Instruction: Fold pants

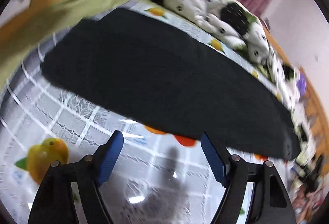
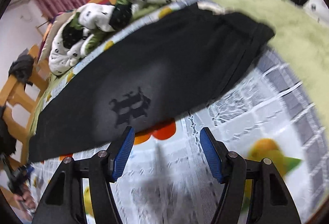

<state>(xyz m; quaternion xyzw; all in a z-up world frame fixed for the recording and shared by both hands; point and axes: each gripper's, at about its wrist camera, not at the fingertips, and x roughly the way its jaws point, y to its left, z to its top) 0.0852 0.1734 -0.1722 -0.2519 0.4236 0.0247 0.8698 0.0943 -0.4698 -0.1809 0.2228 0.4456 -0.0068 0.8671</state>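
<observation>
Black pants lie flat as one long band on a fruit-print tablecloth. In the right wrist view the pants show a dark logo and the waistband end at the upper right. My left gripper is open and empty, just short of the pants' near edge. My right gripper is open and empty, just short of the near edge below the logo. Both views are motion-blurred.
A white spotted blanket is bunched behind the pants. A light green cloth lies past one end; it also shows in the right wrist view. Wooden chairs stand at the table's far side.
</observation>
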